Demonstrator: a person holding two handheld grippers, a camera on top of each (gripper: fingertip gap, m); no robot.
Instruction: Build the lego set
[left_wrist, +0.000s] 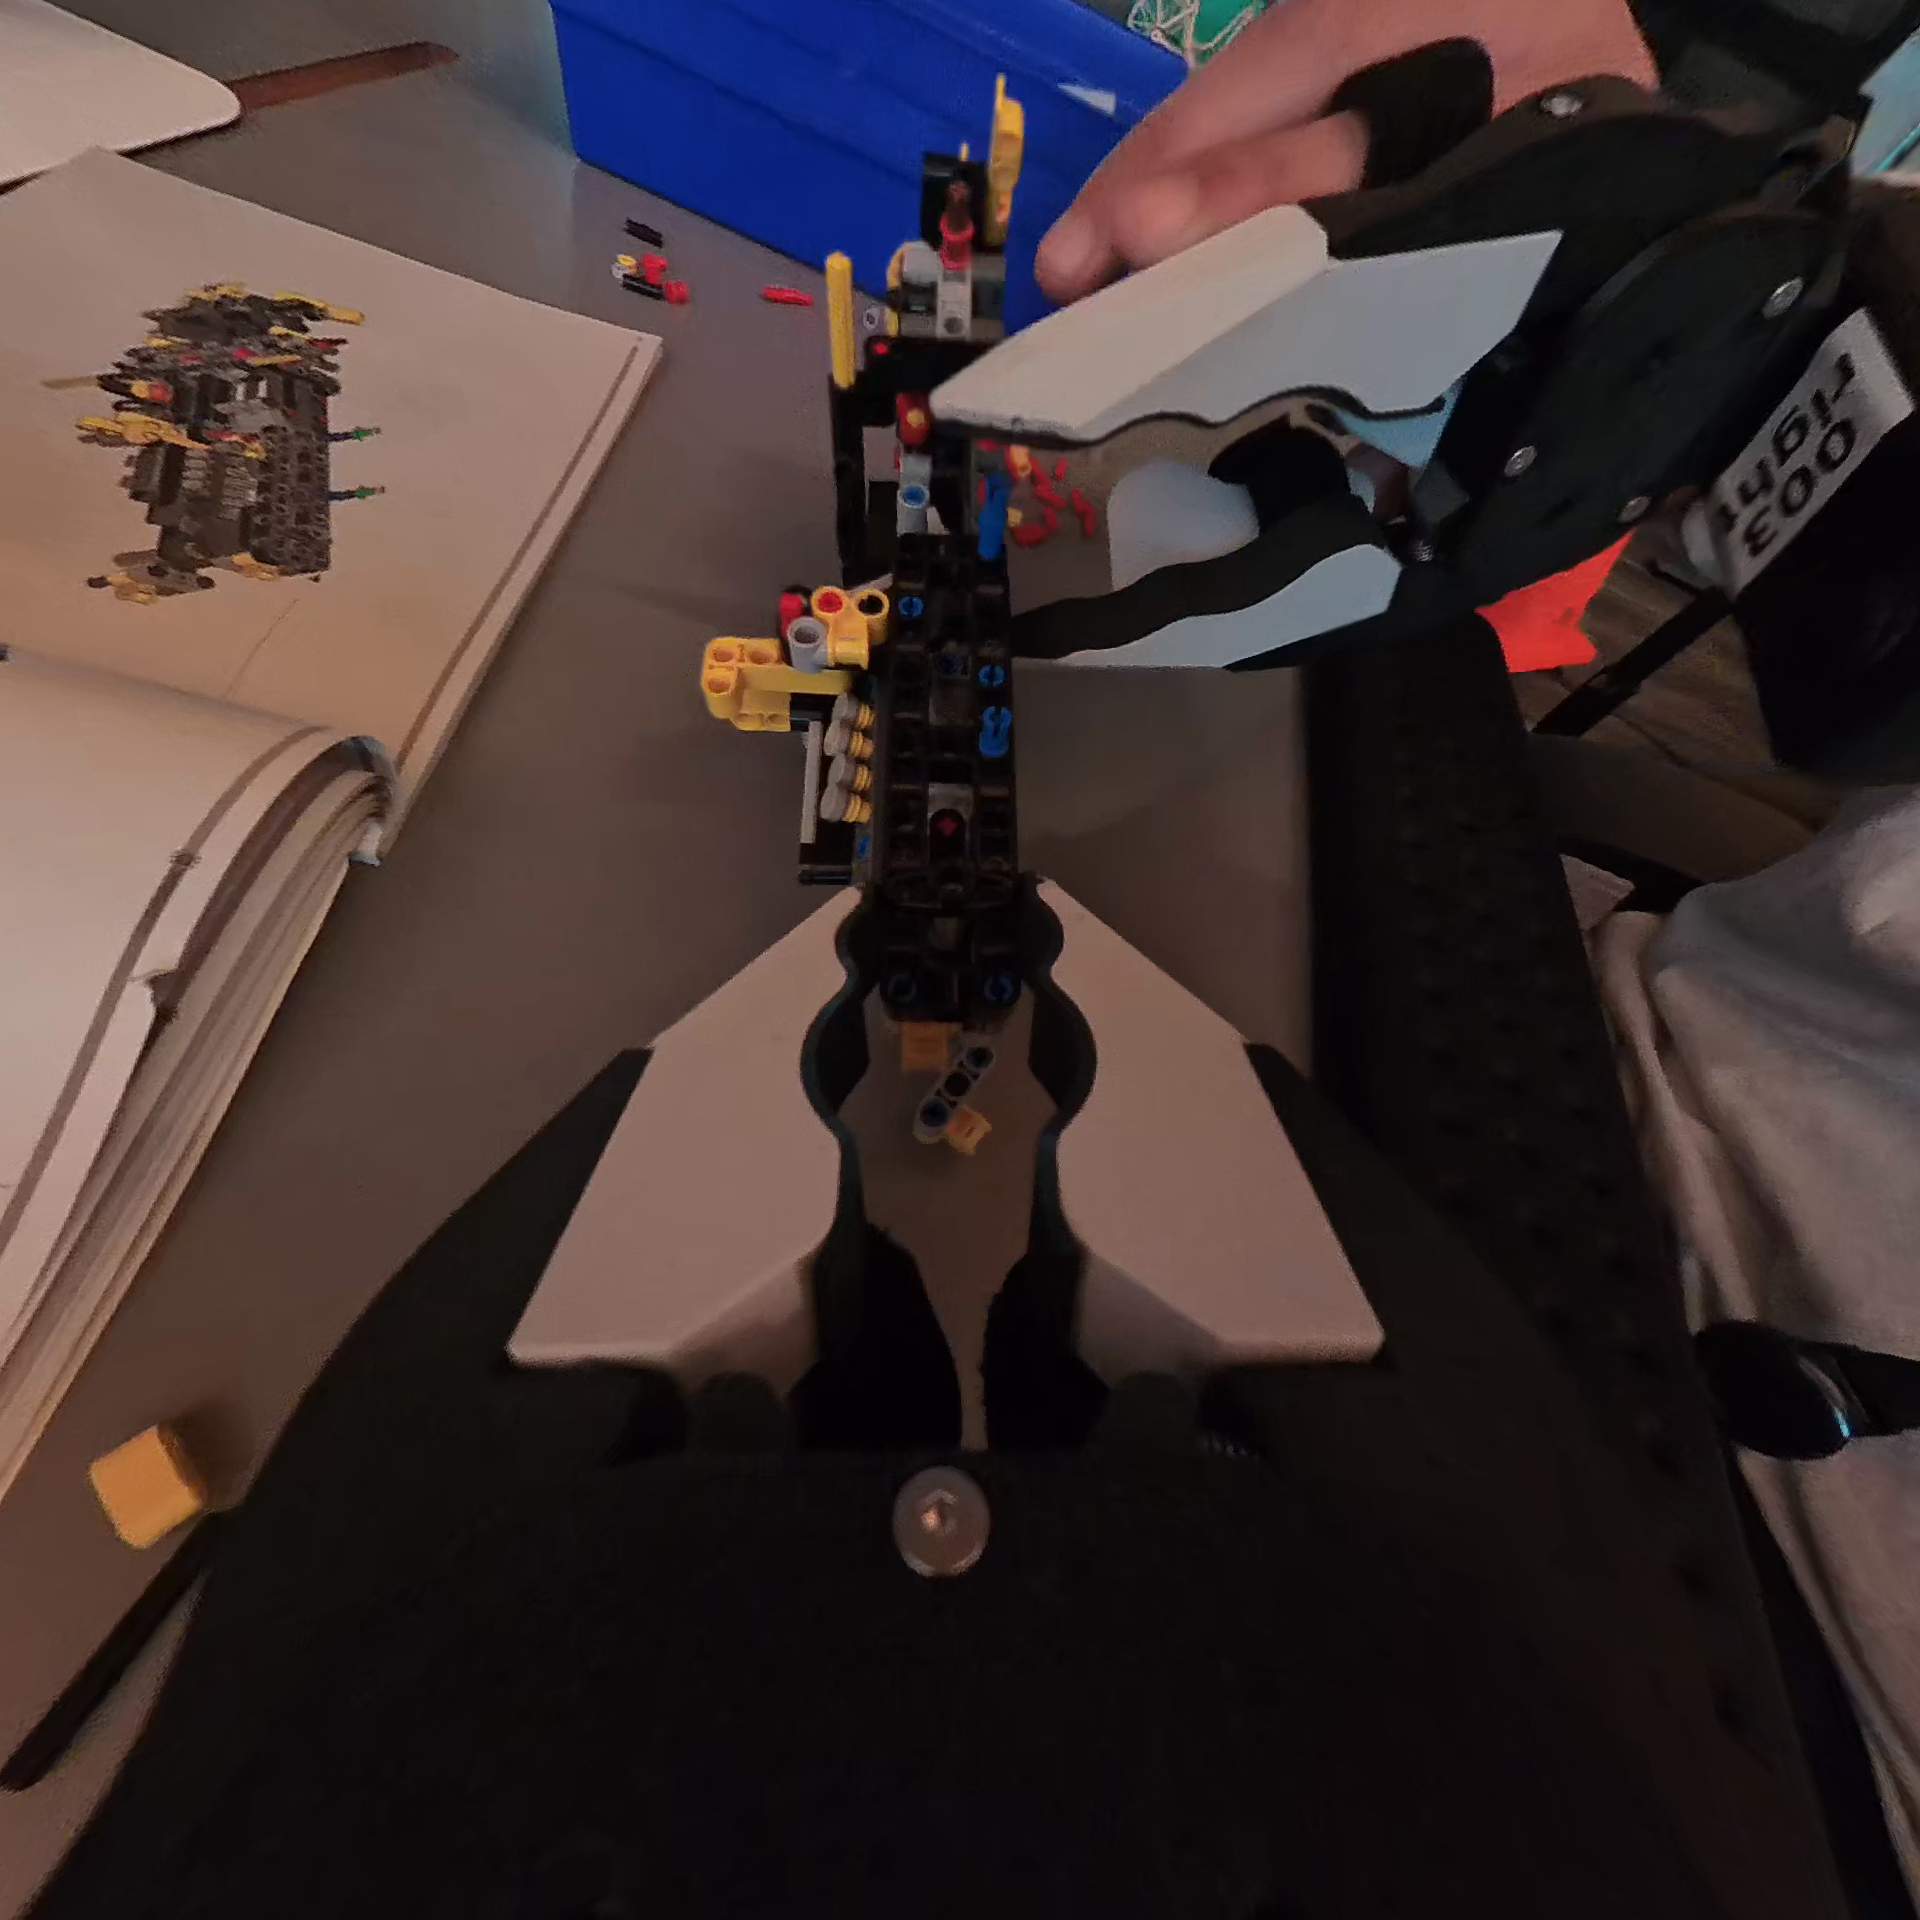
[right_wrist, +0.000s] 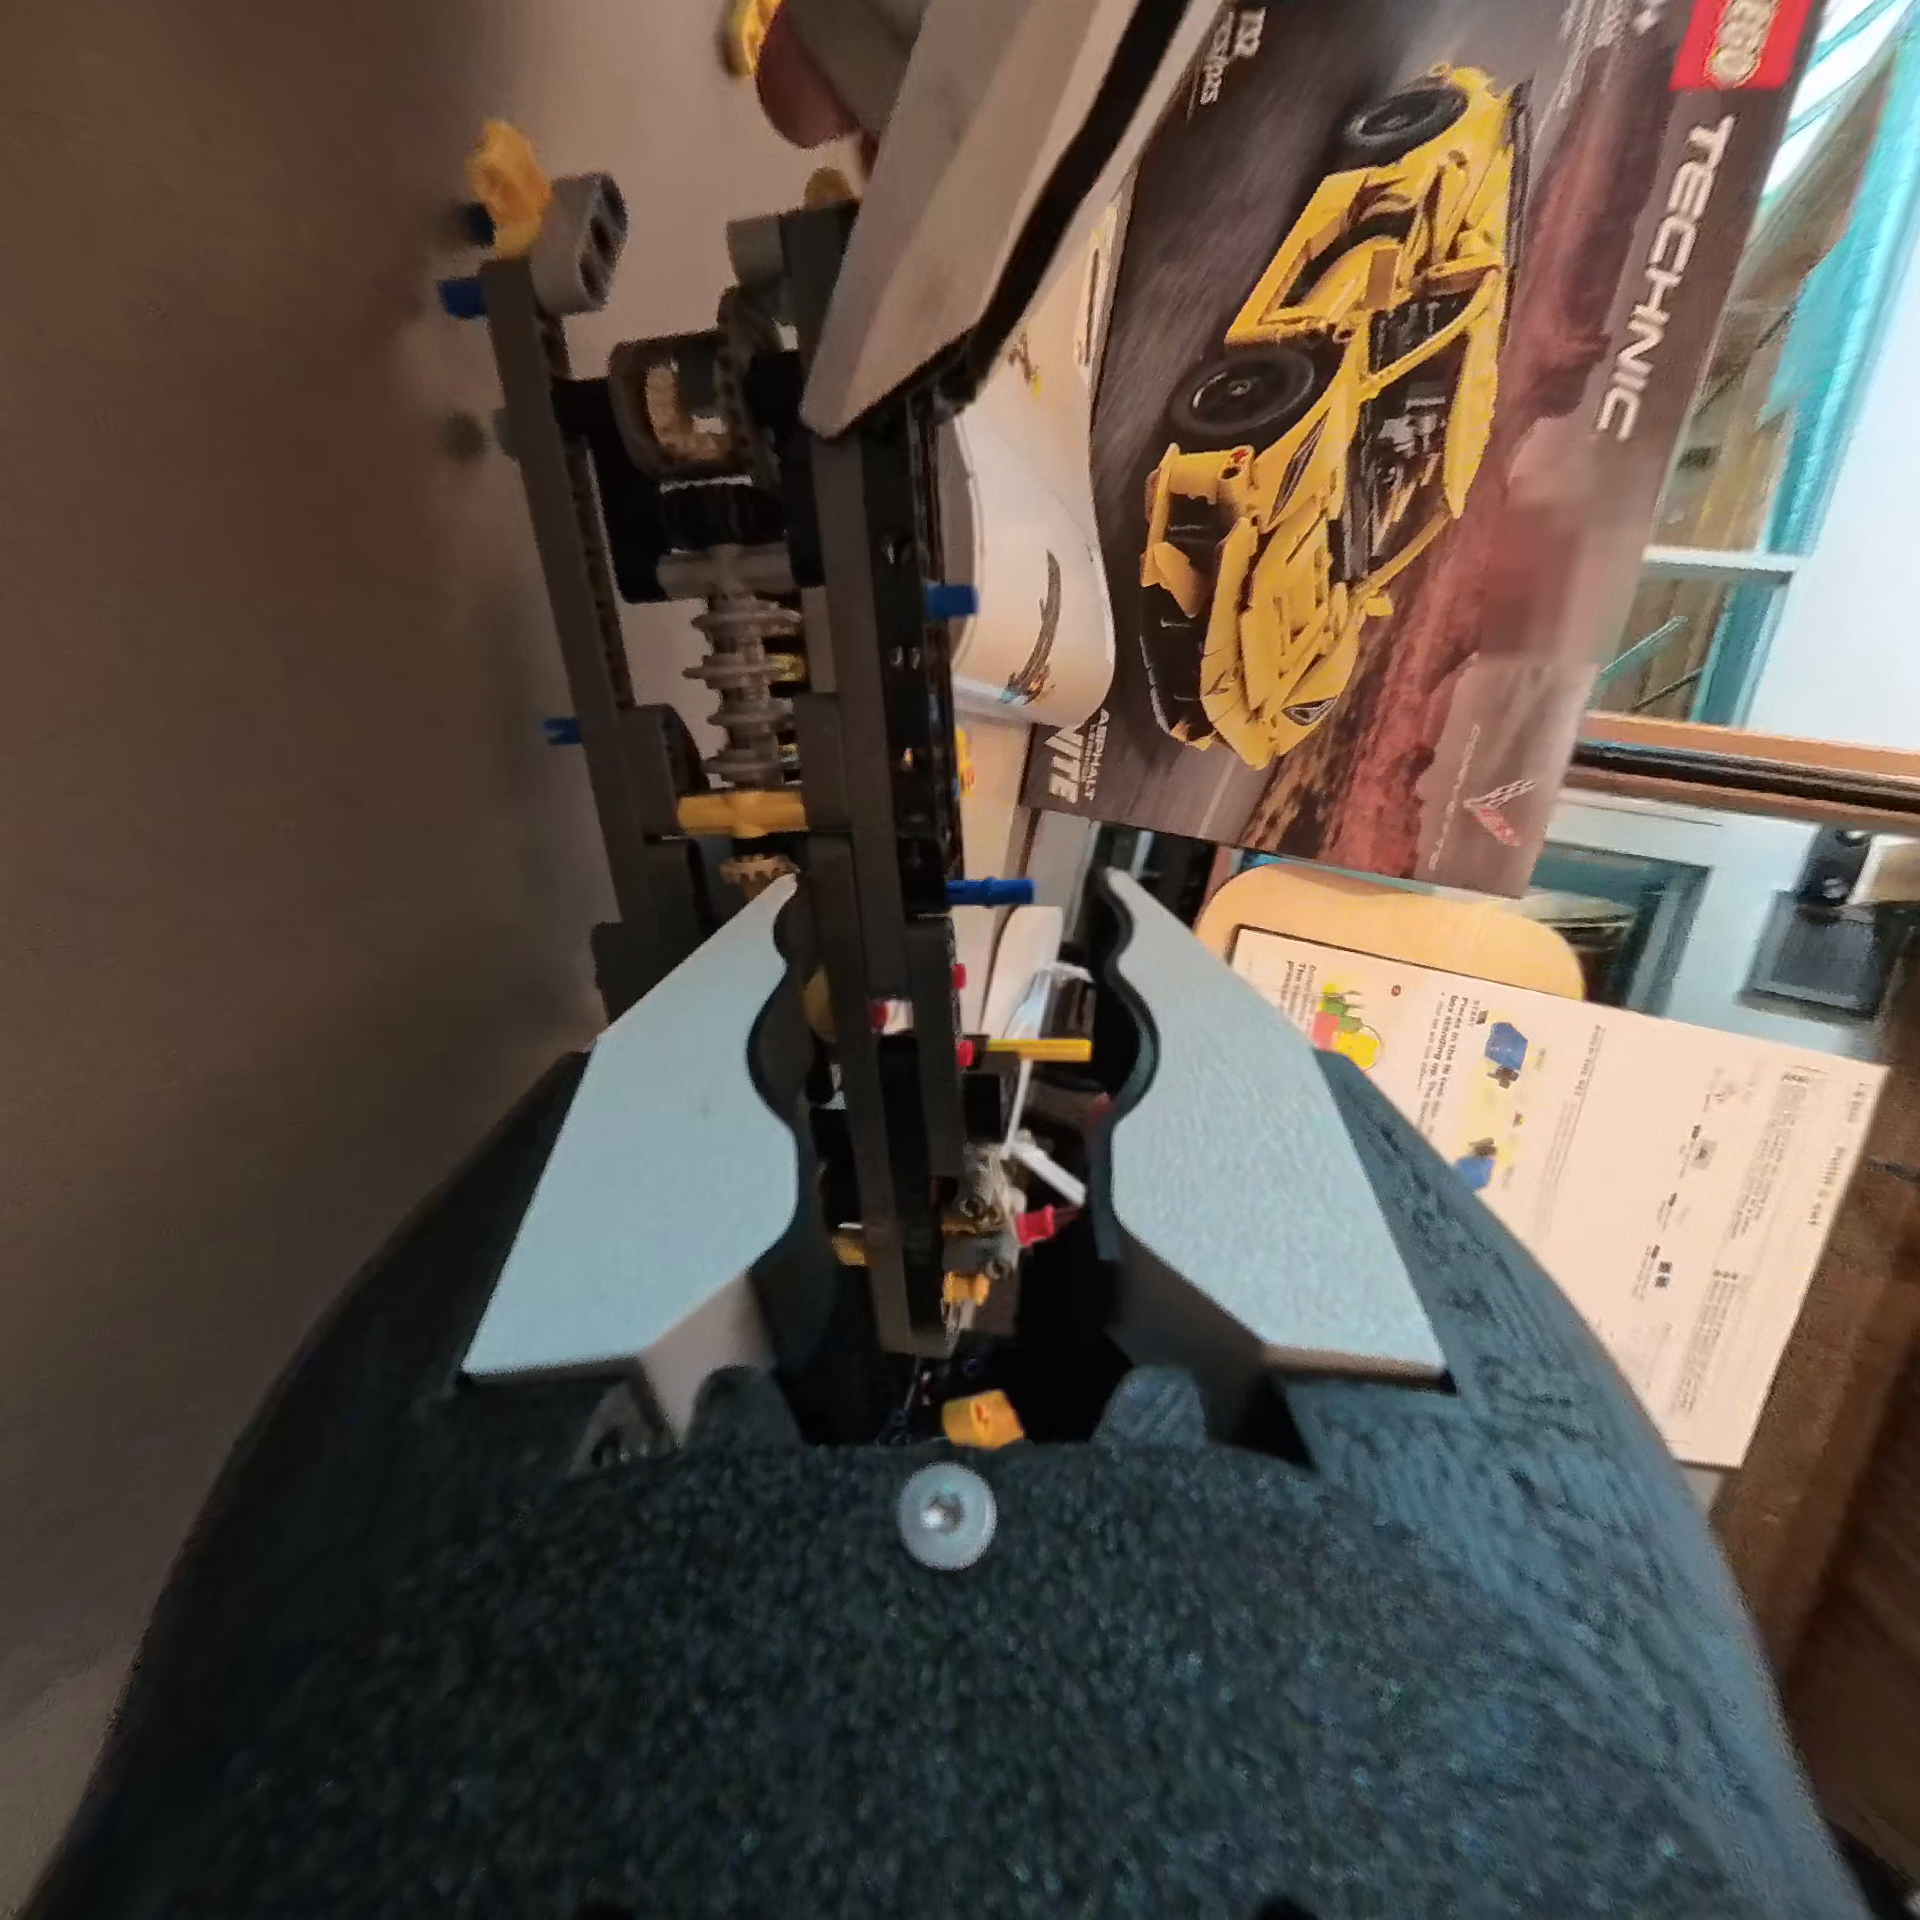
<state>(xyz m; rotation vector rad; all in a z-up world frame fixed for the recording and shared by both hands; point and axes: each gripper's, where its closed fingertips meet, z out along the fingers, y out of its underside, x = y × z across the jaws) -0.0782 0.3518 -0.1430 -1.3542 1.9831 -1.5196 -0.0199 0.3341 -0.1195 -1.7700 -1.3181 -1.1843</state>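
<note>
Only the left wrist view shows the open instruction booklet at left and the blue plastic bin at top; only the right wrist view shows the printed set box with a yellow car at upper right. The long black Technic chassis with yellow and blue pins runs up frame centre, its near end clamped in the left gripper. The right gripper stands parted around the far end; whether it grips cannot be told.

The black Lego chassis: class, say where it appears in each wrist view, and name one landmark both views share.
Left wrist view: the black Lego chassis stands at centre, rising from between the left tongs.
Right wrist view: it runs up the centre-left, between the right tongs.
Shared landmark: the blue pins sticking out of its side.
</note>
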